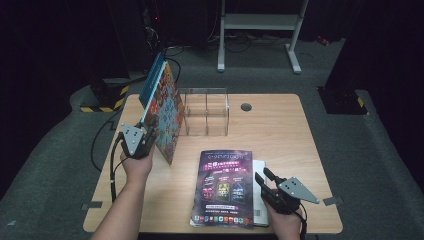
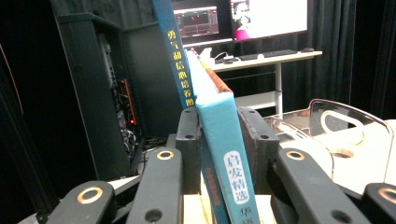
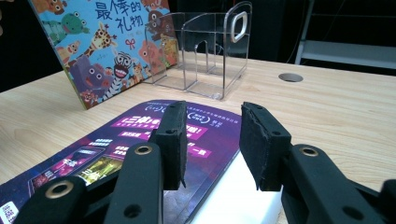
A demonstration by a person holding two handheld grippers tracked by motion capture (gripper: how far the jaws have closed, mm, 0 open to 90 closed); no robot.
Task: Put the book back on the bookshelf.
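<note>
My left gripper (image 1: pixel 151 131) holds two books on edge at the table's left, both leaning to the left. One is a colourful animal picture book (image 1: pixel 167 117); a darker blue book (image 1: pixel 151 82) stands behind it. In the left gripper view the pale-blue spine (image 2: pixel 229 140) and the dark blue spine (image 2: pixel 175 51) sit between the pads, which press on both. A purple magazine (image 1: pixel 225 187) lies flat at the front, partly over a white book (image 1: pixel 259 212). My right gripper (image 1: pixel 264 176) hovers at the magazine's right edge, open (image 3: pixel 210 140), with nothing between its pads.
A clear acrylic divider rack (image 1: pixel 207 112) stands at the back middle of the wooden table, just right of the leaning books. A round cable hole (image 1: pixel 246 106) sits beside it. Bare tabletop (image 1: pixel 285 135) stretches to the right. A white desk frame (image 1: pixel 260 22) stands on the floor beyond.
</note>
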